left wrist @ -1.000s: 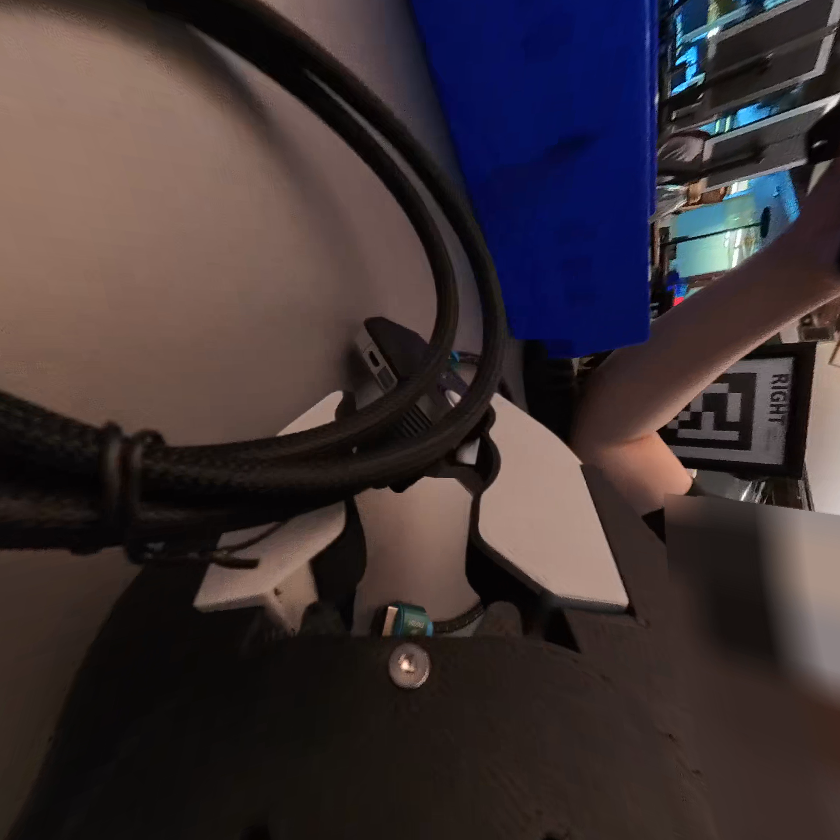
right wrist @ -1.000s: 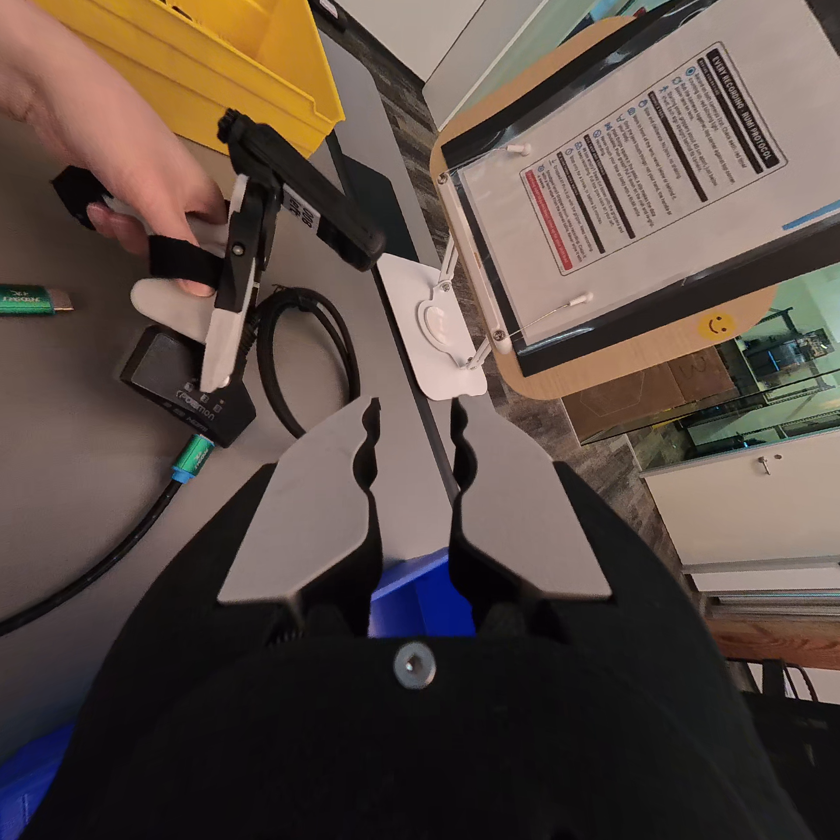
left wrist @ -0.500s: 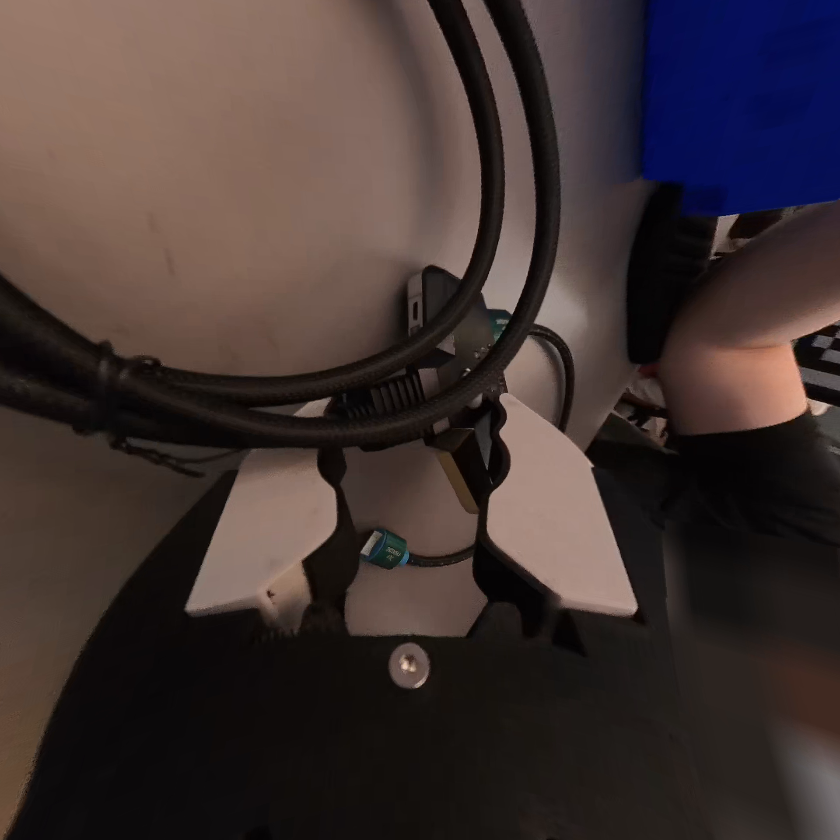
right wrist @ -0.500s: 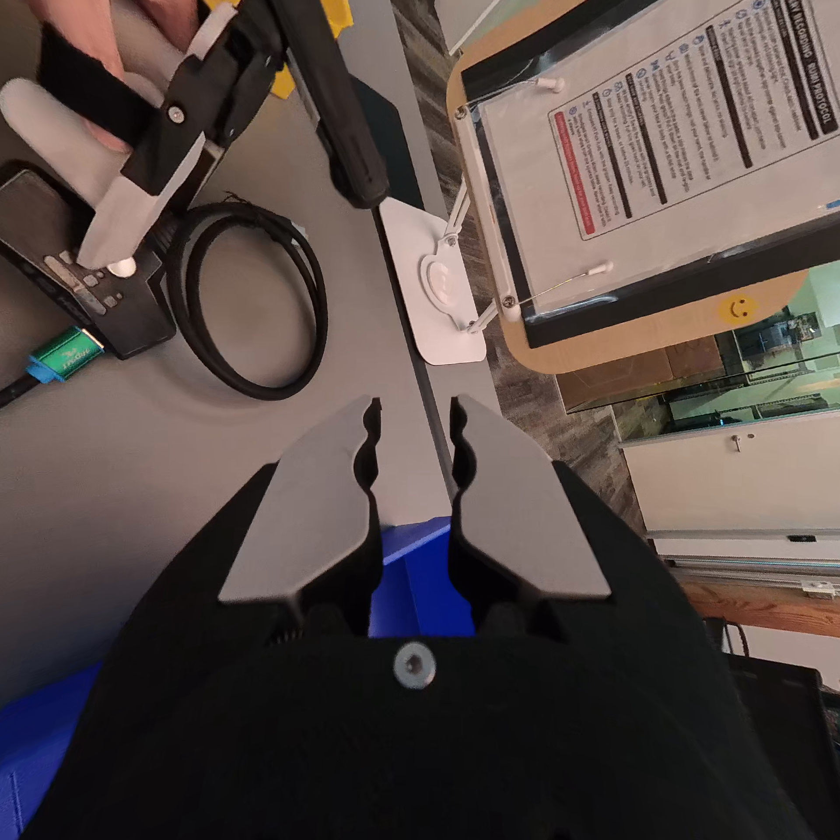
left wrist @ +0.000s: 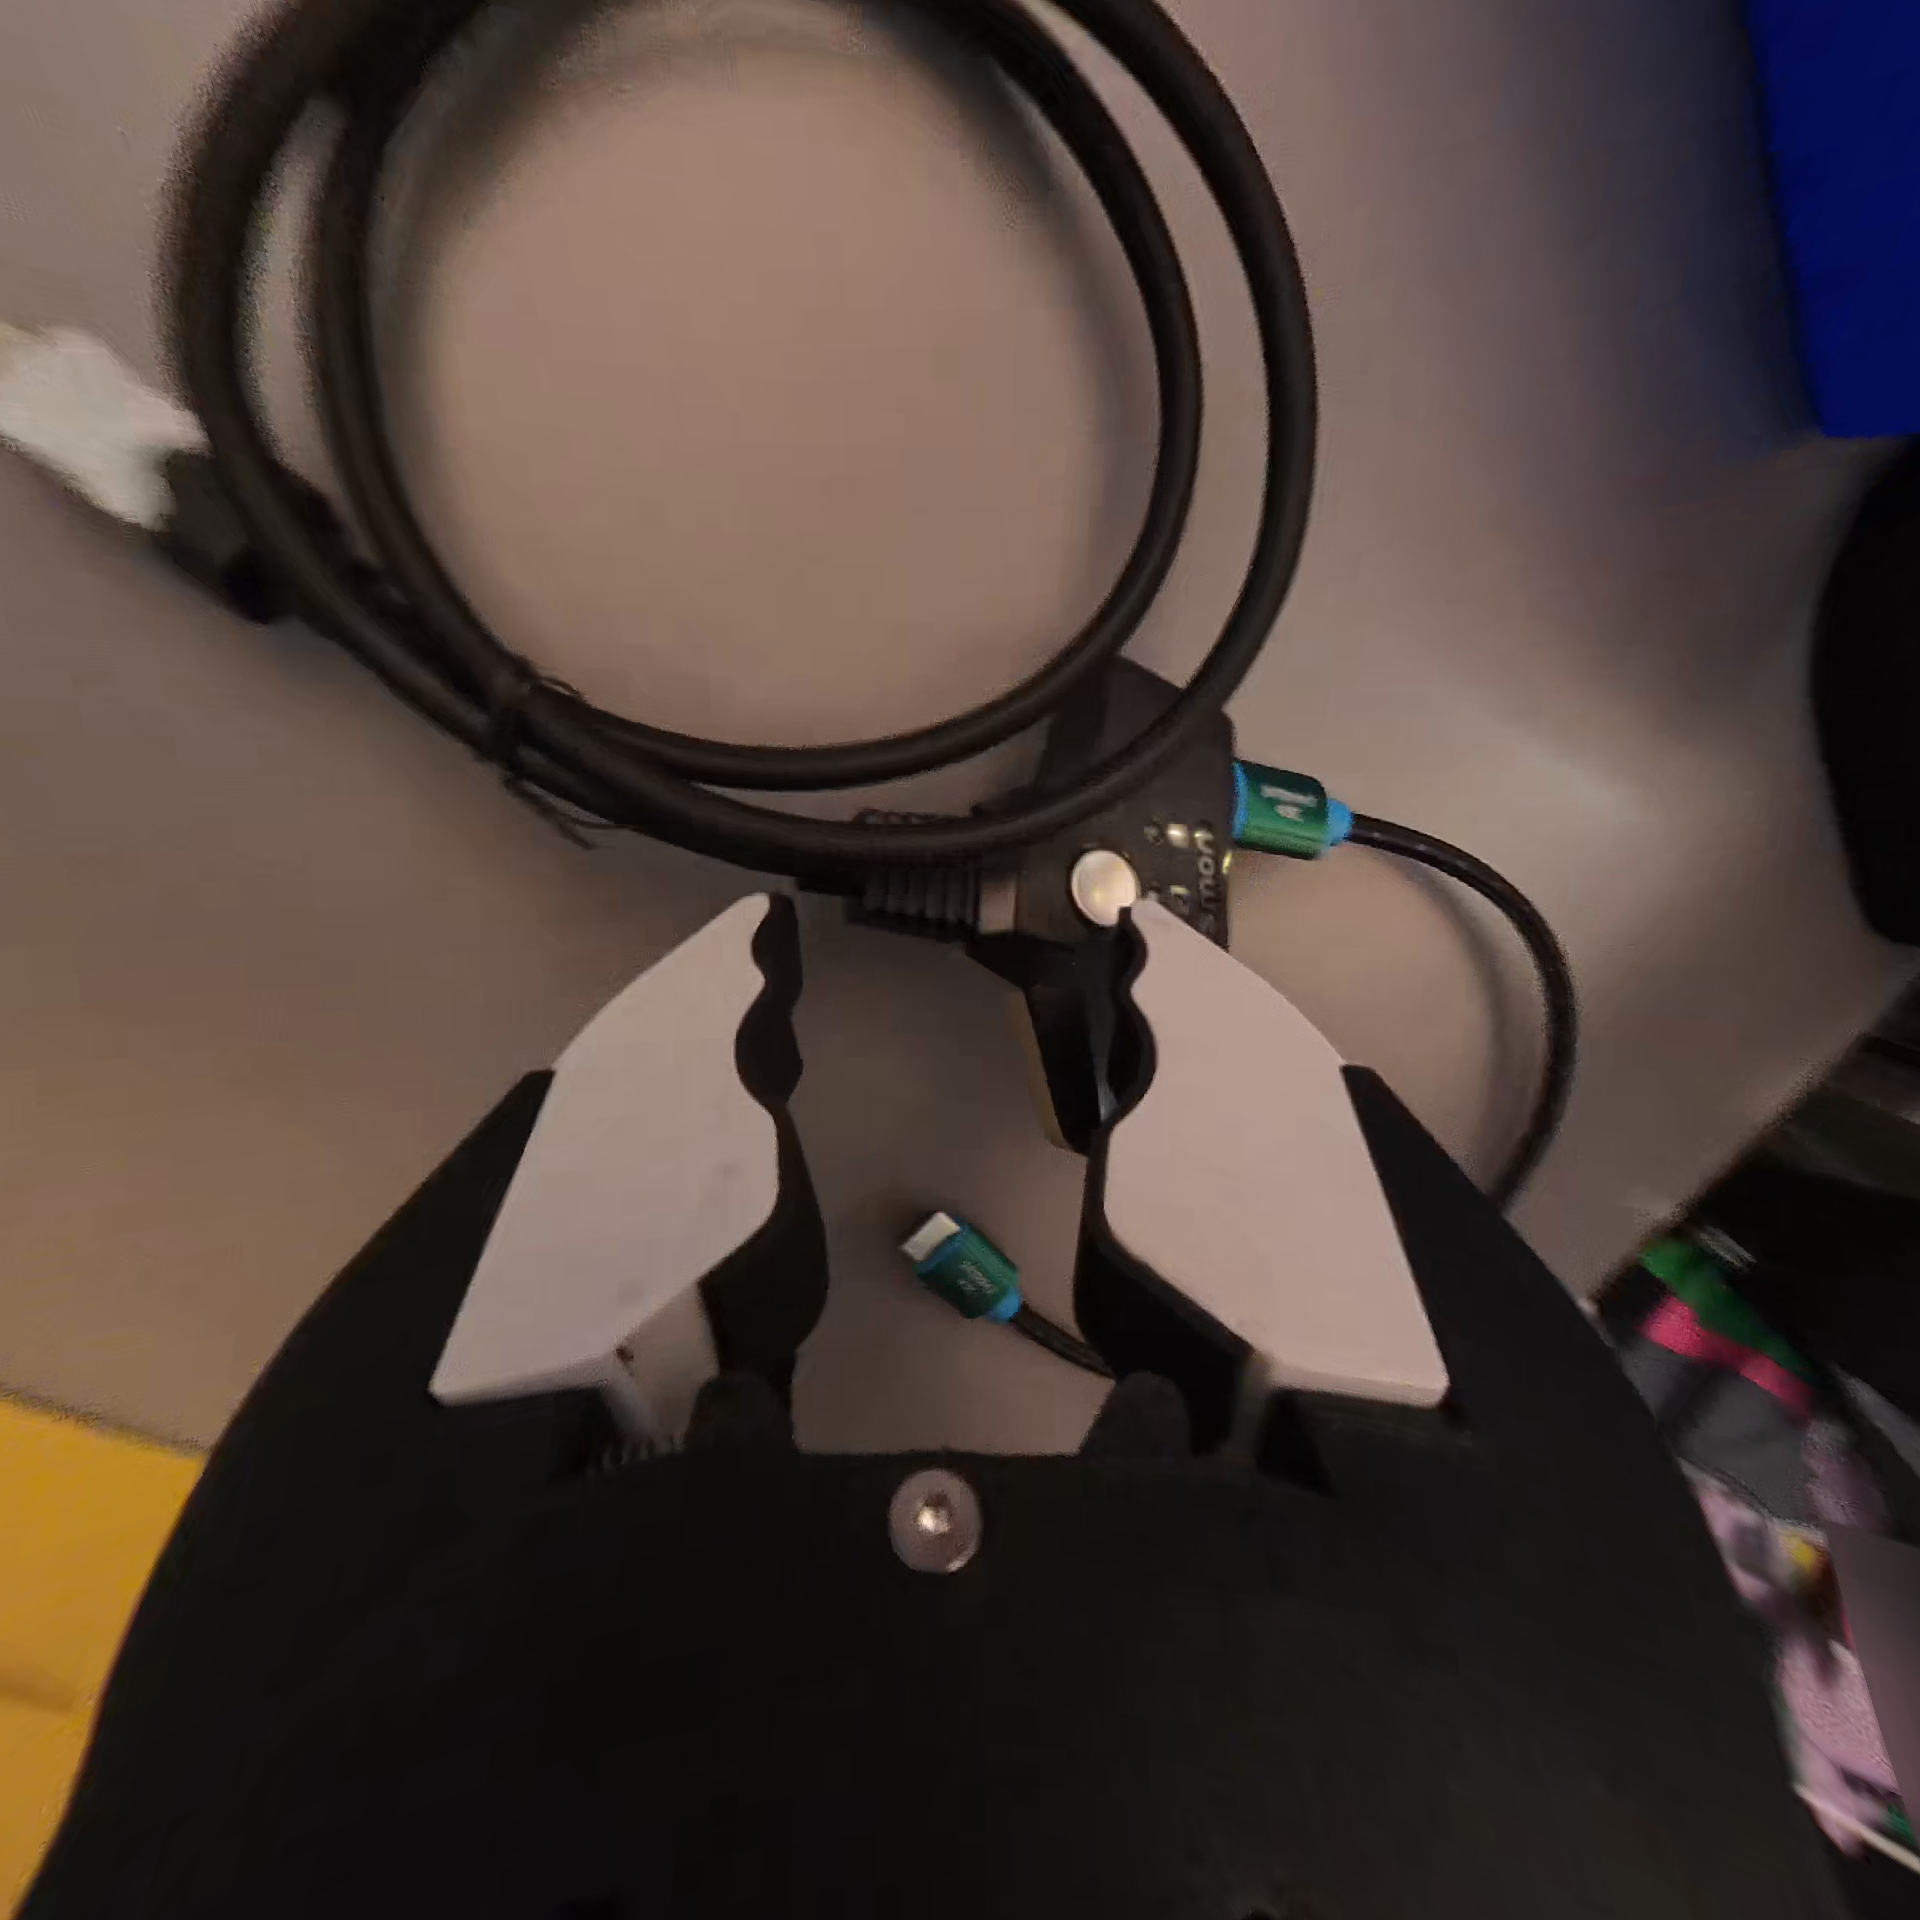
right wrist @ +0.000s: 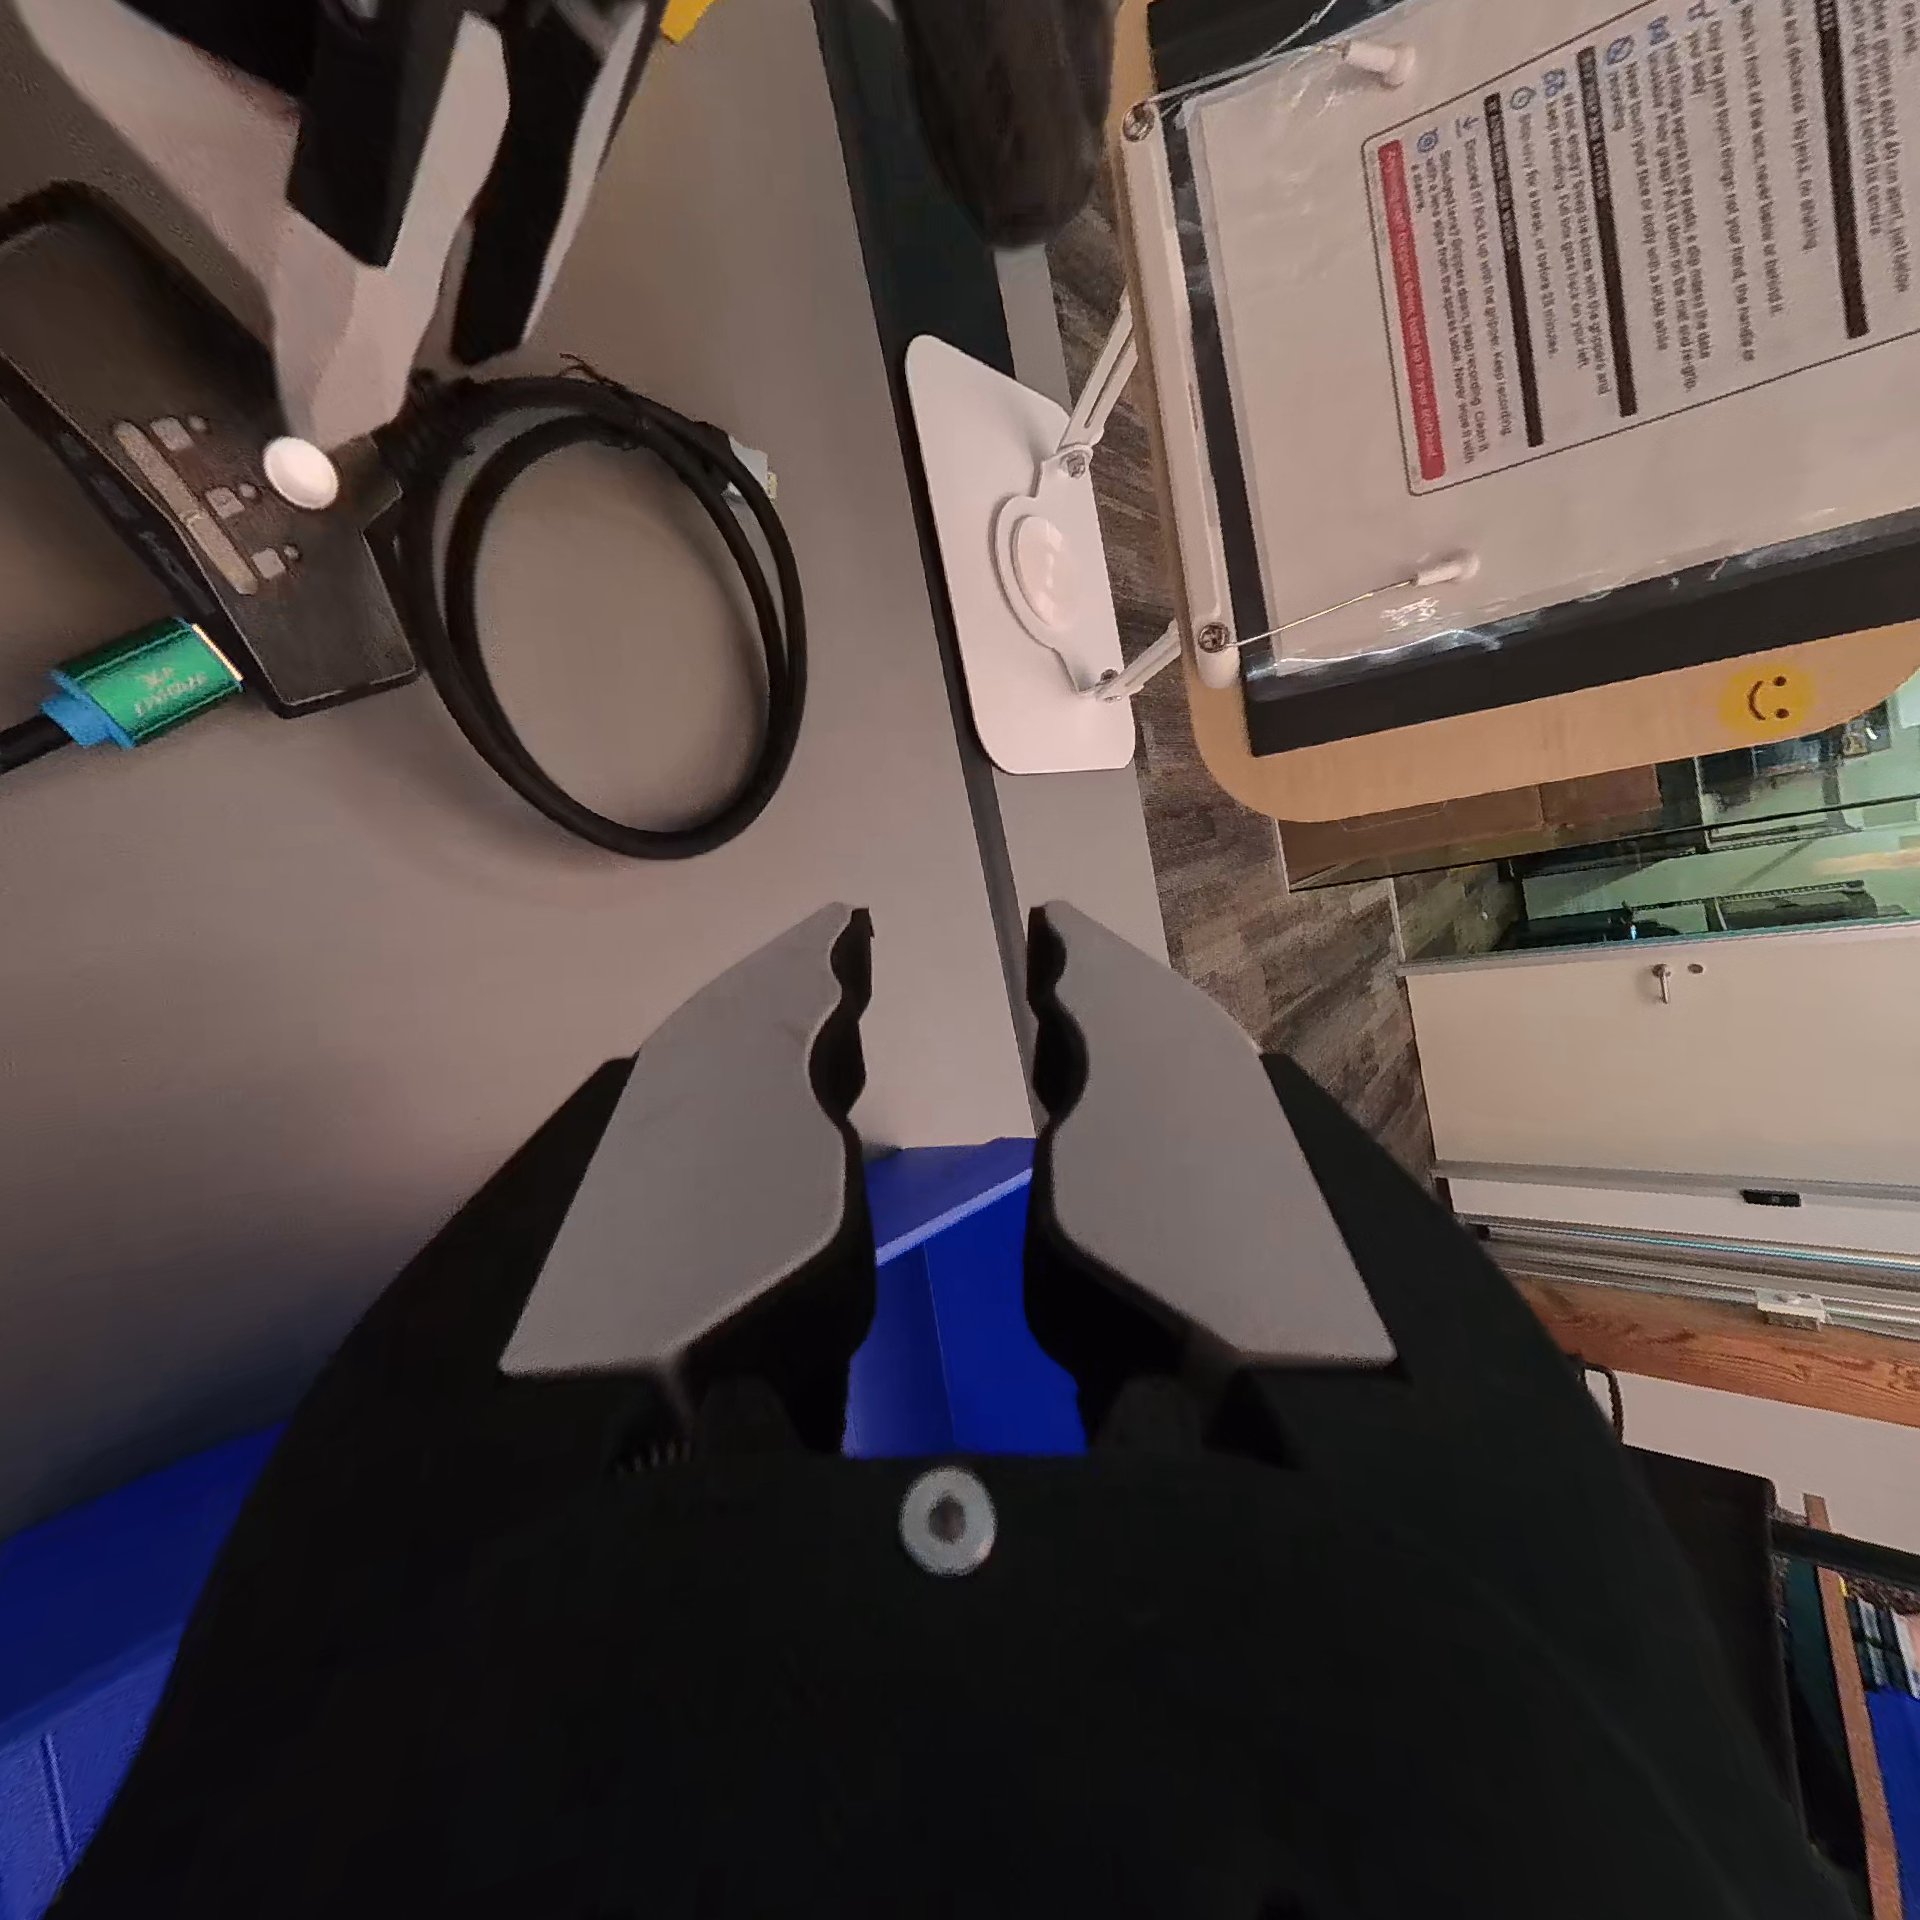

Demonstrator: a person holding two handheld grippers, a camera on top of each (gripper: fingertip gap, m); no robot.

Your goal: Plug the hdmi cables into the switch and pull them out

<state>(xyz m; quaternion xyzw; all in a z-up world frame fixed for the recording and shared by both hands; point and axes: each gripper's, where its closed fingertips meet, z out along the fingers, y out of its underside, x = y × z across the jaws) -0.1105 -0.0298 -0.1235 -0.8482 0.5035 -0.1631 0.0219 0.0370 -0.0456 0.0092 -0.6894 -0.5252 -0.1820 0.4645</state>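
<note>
The black HDMI switch lies on the grey table with a round white button on top. One green HDMI plug sits in its side port. A second green plug lies loose on the table, low between my left fingers. My left gripper is open, and its right fingertip touches the switch beside the button. The switch's black cable coil lies beyond. My right gripper is open and empty, apart from the switch, the plugged green plug and the coil.
A blue bin stands under my right gripper and shows at the top right of the left wrist view. A white stand base holds a sign board past the table edge. A yellow bin corner is at the lower left.
My left gripper has drawn back and turned, so the whole coil now shows and the switch sits at its right fingertip. My right gripper has moved closer to the switch, its jaws unchanged.
</note>
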